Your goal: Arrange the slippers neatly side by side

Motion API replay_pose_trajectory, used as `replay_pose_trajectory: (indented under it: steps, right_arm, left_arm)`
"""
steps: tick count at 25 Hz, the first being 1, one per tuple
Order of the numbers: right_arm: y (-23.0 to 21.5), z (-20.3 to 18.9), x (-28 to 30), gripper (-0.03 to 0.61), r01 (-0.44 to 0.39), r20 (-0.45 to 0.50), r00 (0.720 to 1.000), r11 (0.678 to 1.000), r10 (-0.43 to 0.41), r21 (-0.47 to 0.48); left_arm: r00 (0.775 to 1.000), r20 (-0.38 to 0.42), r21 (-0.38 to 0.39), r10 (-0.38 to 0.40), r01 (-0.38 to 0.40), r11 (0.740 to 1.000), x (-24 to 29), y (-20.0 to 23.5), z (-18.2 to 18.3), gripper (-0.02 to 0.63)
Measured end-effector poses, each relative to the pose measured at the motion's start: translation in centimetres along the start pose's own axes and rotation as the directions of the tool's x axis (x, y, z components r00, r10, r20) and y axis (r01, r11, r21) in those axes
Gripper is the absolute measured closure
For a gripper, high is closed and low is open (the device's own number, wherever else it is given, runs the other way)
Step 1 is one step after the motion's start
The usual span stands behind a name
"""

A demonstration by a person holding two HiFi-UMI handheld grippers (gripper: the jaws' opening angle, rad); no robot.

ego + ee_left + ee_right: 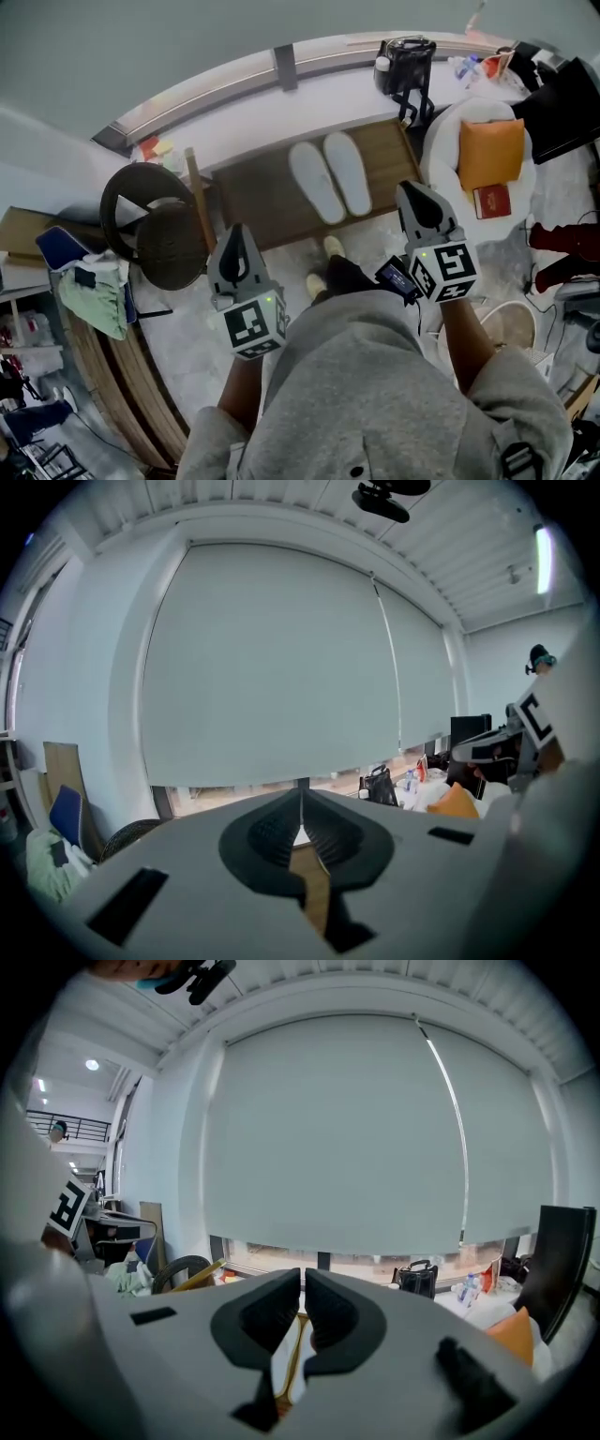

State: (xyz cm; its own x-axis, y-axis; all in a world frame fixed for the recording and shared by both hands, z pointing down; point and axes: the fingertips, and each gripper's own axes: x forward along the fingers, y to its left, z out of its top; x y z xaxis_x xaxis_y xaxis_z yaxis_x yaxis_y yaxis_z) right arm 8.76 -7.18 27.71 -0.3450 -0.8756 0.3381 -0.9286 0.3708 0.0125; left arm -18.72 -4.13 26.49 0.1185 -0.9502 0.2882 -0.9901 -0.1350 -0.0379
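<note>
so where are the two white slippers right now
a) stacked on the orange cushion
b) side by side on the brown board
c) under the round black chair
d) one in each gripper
b: the white slippers lie next to each other on the brown board, in front of the person's feet.

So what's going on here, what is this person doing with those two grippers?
A person stands over a brown wooden board on the floor, with a gripper in each hand. The two white flat slippers lie on the board side by side, parallel and close together. The left gripper and the right gripper are both shut and empty, held up clear of the slippers, so the arranging looks done.
</note>
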Motion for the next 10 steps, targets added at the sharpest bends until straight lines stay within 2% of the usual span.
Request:
replay_pose_trajectory:
  steps: [10]
  right_arm:
    - [3.1, 0.0, -0.8, 0.546, -0.017, 0.001, 1.000, 1.000, 0.017, -0.020]
  left_arm:
    - [0.999, 0.013, -0.027, -0.035, 0.035, 0.999, -2.1, 0.2, -0.9, 0.592]
